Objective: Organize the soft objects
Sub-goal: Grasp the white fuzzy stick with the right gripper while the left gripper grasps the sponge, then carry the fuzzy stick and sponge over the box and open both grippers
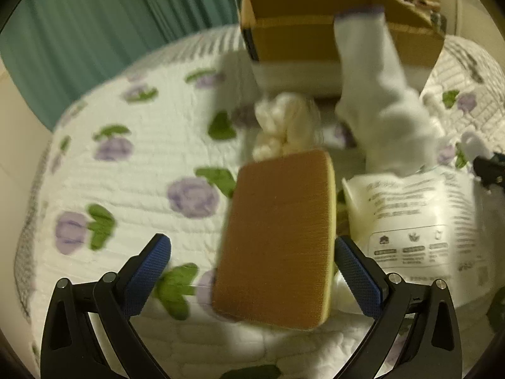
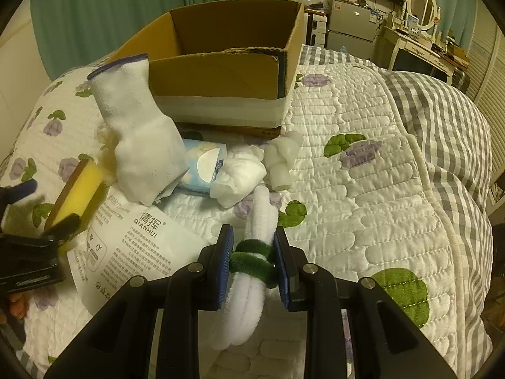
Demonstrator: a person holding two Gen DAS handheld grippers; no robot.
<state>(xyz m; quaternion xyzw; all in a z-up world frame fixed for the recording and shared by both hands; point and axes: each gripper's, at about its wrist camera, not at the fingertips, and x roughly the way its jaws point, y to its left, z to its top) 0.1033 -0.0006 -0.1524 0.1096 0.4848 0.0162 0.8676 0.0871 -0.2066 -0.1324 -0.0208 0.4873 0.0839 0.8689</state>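
On the flowered quilt, facing an open cardboard box at 12 o'clock in both wrist views. Cannot see the floor of the box.

With the right gripper, pinching a white plush bundle across its two green bands, jaws almost closed and pressing the bands from both sides. With the left gripper, holding nothing for certain: jaws spread wide around a brown-and-yellow sponge, much closer to the 3 o'clock finger, all blurred. Cannot tell whether touching that pad.

Likely trouble from here:

- Losing the sponge. With such open jaws, nothing to stop a tilt or a fall toward 3 o'clock, onto the white printed package. Closing off-centre would probably push the sponge aside instead of clamping it.
- Losing the bundle. Gripped only at the bands, with long soft ends free at 12 and 6 o'clock. Could slide through the bands, or catch on the box rim on the way in.
- Knocking the white towel, propped against the box front at 10 o'clock in the right view, directly on the left hand's way to the box.
- Dragging the knotted plastic bag or the blue tissue pack, both just beyond the bundle's far end.
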